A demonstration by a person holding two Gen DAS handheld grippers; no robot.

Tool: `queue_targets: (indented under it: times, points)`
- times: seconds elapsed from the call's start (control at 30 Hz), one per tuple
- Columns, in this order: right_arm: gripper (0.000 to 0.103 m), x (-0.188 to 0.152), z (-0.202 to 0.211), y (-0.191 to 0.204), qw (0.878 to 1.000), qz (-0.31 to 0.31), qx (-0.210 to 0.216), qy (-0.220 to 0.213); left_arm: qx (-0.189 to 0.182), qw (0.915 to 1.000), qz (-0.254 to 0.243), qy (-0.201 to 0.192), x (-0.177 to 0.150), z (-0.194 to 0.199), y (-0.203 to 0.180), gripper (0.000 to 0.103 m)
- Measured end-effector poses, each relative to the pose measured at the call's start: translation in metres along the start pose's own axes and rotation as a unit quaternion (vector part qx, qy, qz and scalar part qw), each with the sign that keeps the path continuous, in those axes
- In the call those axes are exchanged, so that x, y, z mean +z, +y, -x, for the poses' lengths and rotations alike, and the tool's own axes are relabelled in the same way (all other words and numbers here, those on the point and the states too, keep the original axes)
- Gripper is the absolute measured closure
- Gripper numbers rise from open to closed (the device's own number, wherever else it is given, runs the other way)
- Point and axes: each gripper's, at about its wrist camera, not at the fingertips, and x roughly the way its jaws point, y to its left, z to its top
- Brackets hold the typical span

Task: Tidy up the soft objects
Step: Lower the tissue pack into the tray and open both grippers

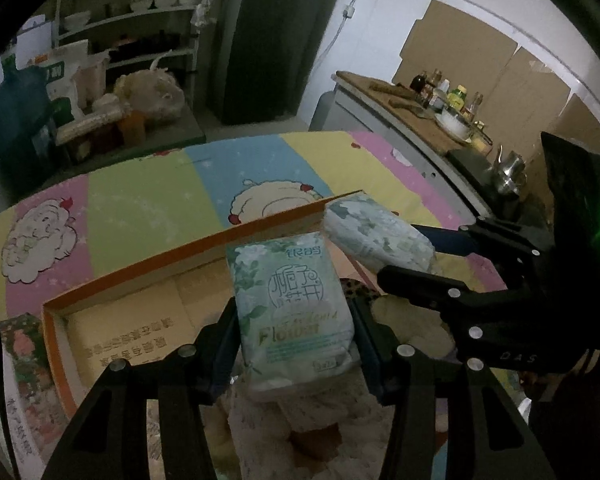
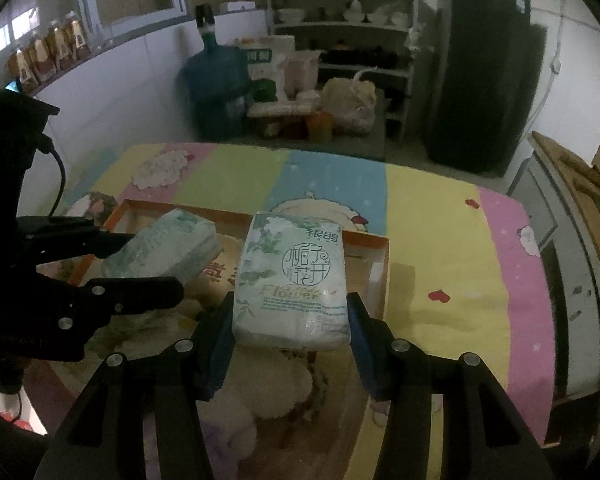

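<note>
Your left gripper and right gripper are each clamped, about half open, across the lower sides of a soft pale green plastic-wrapped tissue pack; they look light, squashy and slick, so grip mid-body. Just beyond the tips lies the shallow orange-rimmed cardboard box on the pastel cloth

Left gripper holds a tissue pack between its fingers, above the near part of the open box. Right gripper holds a second tissue pack, to the right of the first, over the box's right end. Box lies on the tabletop. Shelving unit stands behind the tabletop; counter stands to its right.
</note>
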Motion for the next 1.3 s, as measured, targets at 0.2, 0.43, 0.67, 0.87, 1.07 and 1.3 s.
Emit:
queue_targets:
  times: [0.2, 0.43, 0.67, 0.87, 1.07, 1.3]
  points:
    - [0.050, 0.000, -0.013, -0.003, 1.000, 0.001, 0.005, 0.014, -0.004, 0.9998, 0.000, 0.021, 0.000, -0.016, 0.001, 0.050]
    - [0.049, -0.004, -0.023, -0.002, 1.000, 0.004, 0.002, 0.027, -0.006, 0.9997, 0.008, 0.023, -0.001, -0.024, 0.007, 0.050]
    - [0.046, -0.005, -0.027, -0.002, 1.000, 0.003, 0.002, 0.023, -0.005, 0.9999, 0.004, 0.013, -0.004, -0.024, 0.005, 0.046]
    - [0.038, -0.004, -0.023, 0.001, 1.000, 0.004, -0.003, 0.012, -0.004, 1.0000, -0.003, -0.002, -0.006, -0.018, 0.003, 0.034]
    - [0.037, -0.007, -0.014, 0.004, 1.000, 0.002, -0.008, 0.003, 0.010, 0.9996, -0.013, -0.022, -0.010, -0.003, -0.001, 0.029]
    - [0.037, -0.013, 0.006, 0.011, 1.000, -0.002, -0.013, -0.019, 0.021, 0.9982, -0.018, -0.053, -0.020, 0.026, 0.001, 0.029]
